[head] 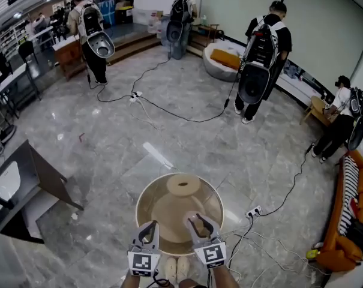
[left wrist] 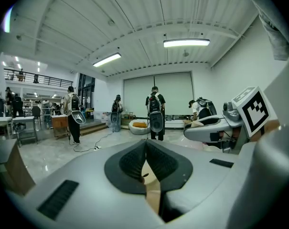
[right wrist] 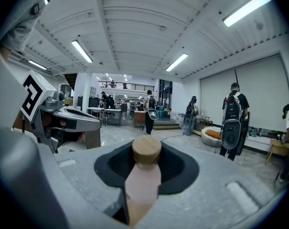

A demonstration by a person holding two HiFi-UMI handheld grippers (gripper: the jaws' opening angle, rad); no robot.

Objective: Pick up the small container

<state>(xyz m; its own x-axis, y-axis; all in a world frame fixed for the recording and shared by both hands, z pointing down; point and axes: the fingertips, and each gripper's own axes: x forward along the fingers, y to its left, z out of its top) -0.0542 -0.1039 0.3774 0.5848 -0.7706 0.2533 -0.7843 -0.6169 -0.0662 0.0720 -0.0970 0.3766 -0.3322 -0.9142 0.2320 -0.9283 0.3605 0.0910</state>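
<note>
Over the round table [head: 146,200], the right gripper [right wrist: 145,168] clamps a small container [right wrist: 142,187] with a wooden lid [right wrist: 146,150], its contents hidden. The left gripper [left wrist: 145,149] is closed on nothing.

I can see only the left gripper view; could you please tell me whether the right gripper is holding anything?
Observer: Yes. In its own view the right gripper has its fingers shut on the small container, a pale bottle with a round wooden cap.
Operator: Thank you. What is underneath?
Observer: The head view shows the left gripper and the right one over the near part of a round table.
Operator: Is anything on it?
Observer: A flat tan disc lies toward its far side.
</note>
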